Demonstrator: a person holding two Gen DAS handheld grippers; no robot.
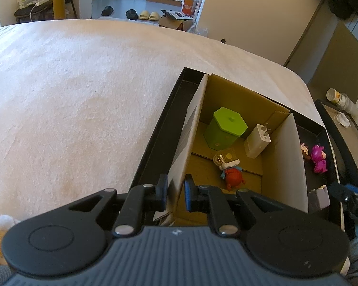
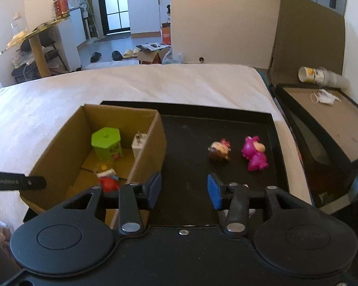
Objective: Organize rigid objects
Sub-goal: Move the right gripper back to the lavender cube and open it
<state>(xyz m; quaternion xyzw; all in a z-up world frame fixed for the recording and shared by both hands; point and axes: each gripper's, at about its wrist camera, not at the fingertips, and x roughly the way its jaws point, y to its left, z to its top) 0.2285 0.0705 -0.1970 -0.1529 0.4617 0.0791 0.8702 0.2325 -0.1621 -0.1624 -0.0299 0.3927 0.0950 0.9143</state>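
left claw (image 1: 175,187) clamped, right claw (image 2: 184,187) parted

Slippers (image 1: 149,15) on floor, cup stack (image 2: 318,75), red can (image 2: 61,8)

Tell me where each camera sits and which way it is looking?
Left wrist: on the left gripper, looking down into the brown cardboard box; its jaws pinch the box wall.
Right wrist: on the right gripper, looking down over the black tray; jaws open, empty.
Both show the green hexagonal lidded tin and the pink toy figure.
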